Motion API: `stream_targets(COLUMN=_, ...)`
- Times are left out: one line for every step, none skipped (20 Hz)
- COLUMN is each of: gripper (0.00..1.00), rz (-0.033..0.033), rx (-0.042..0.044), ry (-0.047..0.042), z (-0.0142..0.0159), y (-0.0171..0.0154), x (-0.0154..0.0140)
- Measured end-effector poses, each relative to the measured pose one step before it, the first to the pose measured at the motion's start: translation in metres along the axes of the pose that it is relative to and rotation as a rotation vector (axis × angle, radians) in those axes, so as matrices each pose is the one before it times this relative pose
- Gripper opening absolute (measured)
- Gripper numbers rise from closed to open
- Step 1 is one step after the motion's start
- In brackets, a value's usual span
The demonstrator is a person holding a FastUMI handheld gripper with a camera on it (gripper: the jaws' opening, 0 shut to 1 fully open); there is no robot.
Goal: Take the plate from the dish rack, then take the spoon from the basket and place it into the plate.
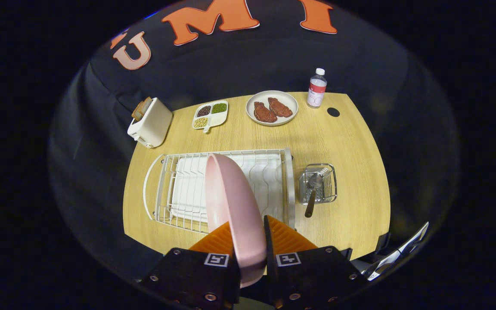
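My gripper [249, 241] is closed narrow on the pink plate [230, 202], held on edge above the dish rack [274, 172]; the spoon [312, 193] lies in its basket [330, 185] beyond.

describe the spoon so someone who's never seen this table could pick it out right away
Start at the white wire dish rack mid-table. Just right of it sits a small metal basket; the spoon leans in it, bowl inside, dark wooden handle poking out over the rim toward the gripper. It is the table's sole utensil.

A pale pink plate [234, 202] before a white wire dish rack [269, 165] on a light wood-grain tabletop [351, 142]; far left, a cream toaster [151, 122].
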State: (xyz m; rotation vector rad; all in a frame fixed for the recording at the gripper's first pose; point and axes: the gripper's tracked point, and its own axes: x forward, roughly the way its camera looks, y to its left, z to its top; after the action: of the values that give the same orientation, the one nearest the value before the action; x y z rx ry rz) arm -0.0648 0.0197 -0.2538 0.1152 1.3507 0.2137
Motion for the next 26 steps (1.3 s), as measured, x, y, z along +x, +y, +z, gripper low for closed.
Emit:
stream_targets(gripper=0.26, rz=0.0087, rx=0.0019, ry=-0.00213, z=-0.00769, y=-0.00174, x=-0.00144)
stream_targets(gripper=0.25, rz=0.00864, rx=0.00419, ry=0.00265, z=-0.00812, y=-0.00064, x=-0.00078)
stream_targets(gripper=0.25, rz=0.01178, rx=0.00236, ry=0.00448, z=-0.00948, y=-0.00029, x=-0.00096)
stream_targets(gripper=0.25, rz=0.00811, rx=0.00436, ry=0.00503, z=-0.00852, y=-0.00147, x=-0.00002)
stream_targets(gripper=0.25, rz=0.00318, rx=0.00299, ry=0.00196, z=-0.00789, y=-0.00274, x=-0.0004)
stream_targets(gripper=0.26, rz=0.00158, rx=0.0024, ry=-0.00208, z=-0.00591, y=-0.0022, x=-0.00065)
stream_targets(gripper=0.26, rz=0.00176, rx=0.0022, ry=-0.00101, z=-0.0077, y=-0.00161, x=-0.00054)
stream_targets(gripper=0.25, rz=0.00636, rx=0.00058, ry=-0.00099, z=-0.0063, y=-0.00069, x=-0.00116)
stream_targets(gripper=0.25, rz=0.0069, rx=0.00429, ry=0.00144, z=-0.00801, y=-0.00065, x=-0.00096)
stream_targets(gripper=0.25, rz=0.00562, rx=0.00475, ry=0.00461, z=-0.00881, y=-0.00129, x=0.00023)
stream_targets(gripper=0.25, rz=-0.00994, rx=0.01339, ry=0.01322, z=-0.01102, y=-0.00386, x=0.0008)
stream_targets(gripper=0.25, rz=-0.01377, rx=0.00652, ry=0.01258, z=-0.01148, y=-0.00443, x=0.0012)
stream_targets(gripper=0.25, rz=-0.00974, rx=0.00341, ry=0.00875, z=-0.0105, y=-0.00222, x=0.0026)
stream_targets(gripper=0.25, rz=-0.00336, rx=0.00578, ry=0.01164, z=-0.01039, y=-0.00222, x=0.00136)
stream_targets(gripper=0.26, rz=0.00375, rx=0.01239, ry=0.01262, z=-0.00982, y=-0.00068, x=0.00243)
stream_targets(gripper=0.25, rz=0.0098, rx=0.01442, ry=0.00715, z=-0.00806, y=0.00003, x=0.00125)
stream_targets(gripper=0.25, rz=0.00916, rx=0.01519, ry=0.00412, z=-0.00701, y=0.00088, x=0.00231)
stream_targets(gripper=0.26, rz=0.00728, rx=0.01031, ry=0.00451, z=-0.00679, y=0.0006, x=0.0026)
stream_targets(gripper=0.26, rz=-0.00042, rx=0.00872, ry=0.00377, z=-0.00664, y=-0.00052, x=0.00424)
stream_targets(gripper=0.26, rz=-0.00255, rx=0.00396, ry=0.00615, z=-0.0071, y=-0.00086, x=0.00353)
stream_targets(gripper=0.26, rz=-0.00203, rx=0.00512, ry=0.00565, z=-0.00613, y=-0.0006, x=0.0046)
stream_targets(gripper=0.25, rz=0.00442, rx=0.00769, ry=0.00487, z=-0.00476, y=0.00057, x=0.00578)
stream_targets(gripper=0.25, rz=0.00935, rx=0.01146, ry=0.00435, z=-0.00473, y=0.0009, x=0.00787)
stream_targets(gripper=0.25, rz=0.00618, rx=0.01463, ry=0.00897, z=-0.0056, y=-0.00003, x=0.00706)
stream_targets(gripper=0.25, rz=0.00667, rx=0.01636, ry=0.00893, z=-0.00544, y=-0.00005, x=0.00667)
stream_targets(gripper=0.25, rz=0.00976, rx=0.01169, ry=0.00723, z=-0.00316, y=0.00129, x=0.00557)
